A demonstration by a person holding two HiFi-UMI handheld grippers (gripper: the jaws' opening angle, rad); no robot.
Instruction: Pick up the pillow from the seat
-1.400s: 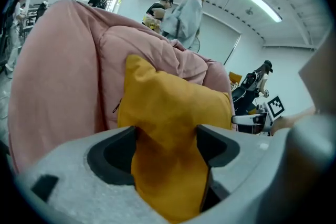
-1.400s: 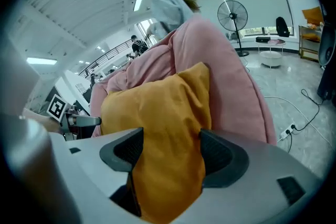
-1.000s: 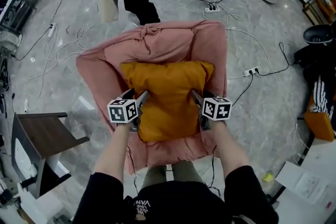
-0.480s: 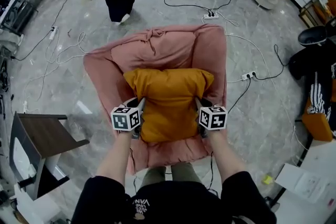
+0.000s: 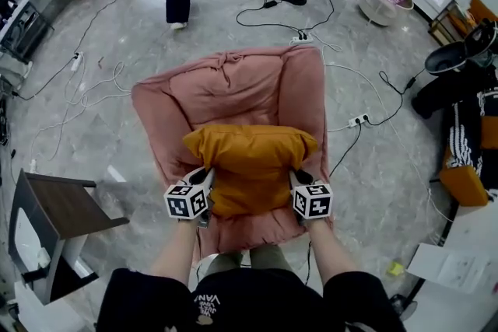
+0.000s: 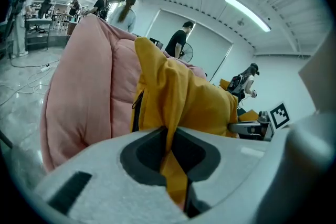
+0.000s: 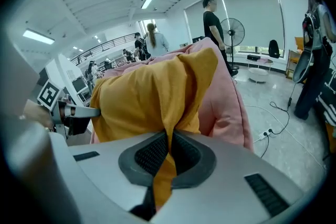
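**Orange pillow (image 5: 250, 167) pinched at both sides over the pink seat (image 5: 226, 85)**

The pillow lies across the front part of the seat, between the 2 grippers. The left gripper (image 5: 207, 176) is at the pillow's left edge and the right gripper (image 5: 296, 178) is at its right edge. In the left gripper view the jaws have just been closing and are now together on a thin fold of the orange fabric, which passes between the dark pads. In the right gripper view it is the same: the jaws have just been closing and now clamp a narrow fold of the pillow. Whether the pillow's underside touches the cushion I cannot tell. Cables (image 5: 93, 89) lie on the grey floor (image 5: 389, 159) around the seat, and a dark side table (image 5: 66, 206) stands to its left.
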